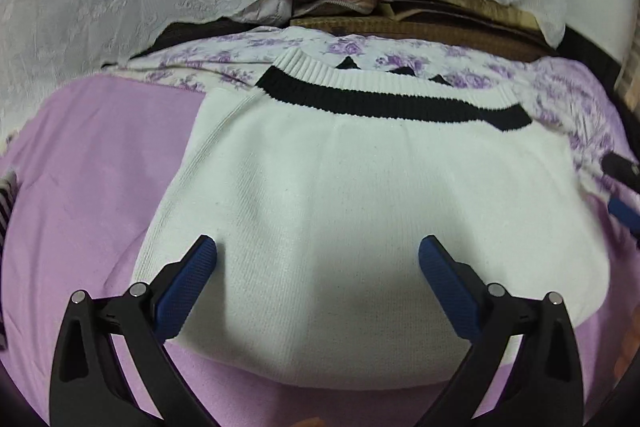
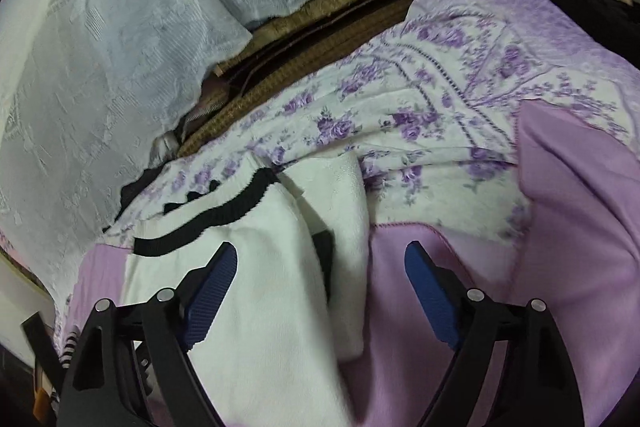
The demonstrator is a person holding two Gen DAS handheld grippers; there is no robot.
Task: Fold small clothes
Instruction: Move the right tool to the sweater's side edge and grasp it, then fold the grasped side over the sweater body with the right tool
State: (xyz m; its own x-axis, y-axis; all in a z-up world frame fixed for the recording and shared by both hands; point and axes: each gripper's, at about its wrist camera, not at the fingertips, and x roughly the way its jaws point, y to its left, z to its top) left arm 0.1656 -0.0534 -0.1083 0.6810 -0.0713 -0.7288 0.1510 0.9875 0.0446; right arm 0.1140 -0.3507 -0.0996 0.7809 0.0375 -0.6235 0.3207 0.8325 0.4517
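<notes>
White knit, one sweater (image 1: 360,211) on one lilac sheet (image 1: 92,163), its sleeve half tucked under, both the left gripper (image 1: 318,251) and right gripper (image 2: 320,259) wide open, empty.

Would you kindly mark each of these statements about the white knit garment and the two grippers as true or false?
1. The white knit garment has a black stripe near its ribbed edge. True.
2. The left gripper is clamped shut on the garment. False: its jaws stand open above the knit, holding nothing.
3. The garment lies on a lilac sheet. True.
4. The right gripper holds a striped sock. False: it is open and holds nothing.
5. A floral purple cloth lies beyond the garment. True.
</notes>
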